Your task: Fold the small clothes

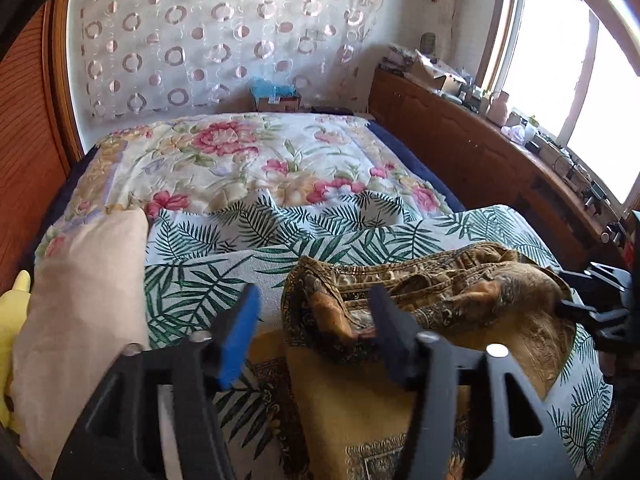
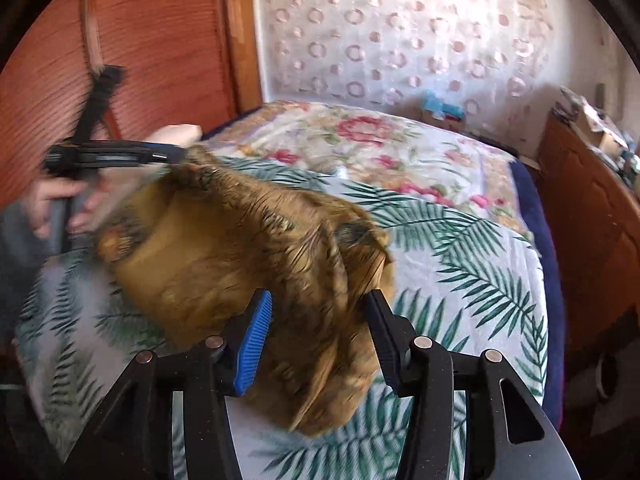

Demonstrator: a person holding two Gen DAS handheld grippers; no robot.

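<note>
The left tongs (image 1: pixel 316 316) stand released, parted over the brown patterned garment's (image 1: pixel 420 300) edge. The right tongs (image 2: pixel 320 316) also gape, cloth loose between them. The garment lies bunched on the bed's (image 1: pixel 240 248) near edge.

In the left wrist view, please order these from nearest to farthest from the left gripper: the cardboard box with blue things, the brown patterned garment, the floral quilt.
1. brown patterned garment, at the left gripper, slightly right.
2. floral quilt, farther up the bed.
3. cardboard box, beyond the bed, at the curtain.
</note>
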